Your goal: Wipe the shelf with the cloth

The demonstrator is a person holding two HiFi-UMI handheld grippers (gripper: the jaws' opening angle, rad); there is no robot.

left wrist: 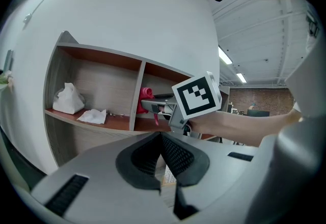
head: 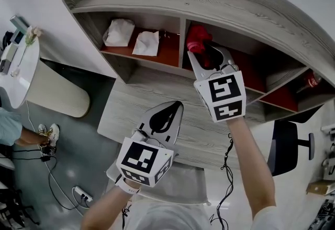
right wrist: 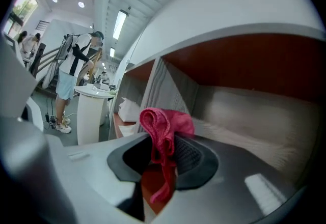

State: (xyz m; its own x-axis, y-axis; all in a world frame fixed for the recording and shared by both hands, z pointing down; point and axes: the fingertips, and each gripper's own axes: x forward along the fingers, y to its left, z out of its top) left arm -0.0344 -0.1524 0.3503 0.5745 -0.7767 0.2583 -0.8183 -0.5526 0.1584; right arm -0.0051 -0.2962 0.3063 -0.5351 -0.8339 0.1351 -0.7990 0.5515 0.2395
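pinching one red cloth (right wrist: 164, 125), right gripper (head: 209, 61) in shelf (head: 209, 3); left gripper (left wrist: 161, 140) closed

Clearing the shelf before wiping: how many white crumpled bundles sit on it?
2, both in the left compartment: bigger bundle at left, flatter bundle right of it. Others may be hidden elsewhere.

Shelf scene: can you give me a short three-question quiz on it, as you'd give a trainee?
1. True or false: the left gripper holds the cloth.
2. Which colour is the cloth? A white, B red, C blue.
3. How many white crumpled items lie in the left compartment of the shelf?
Key: 1 false, the right gripper holds it; 2 B; 3 two.
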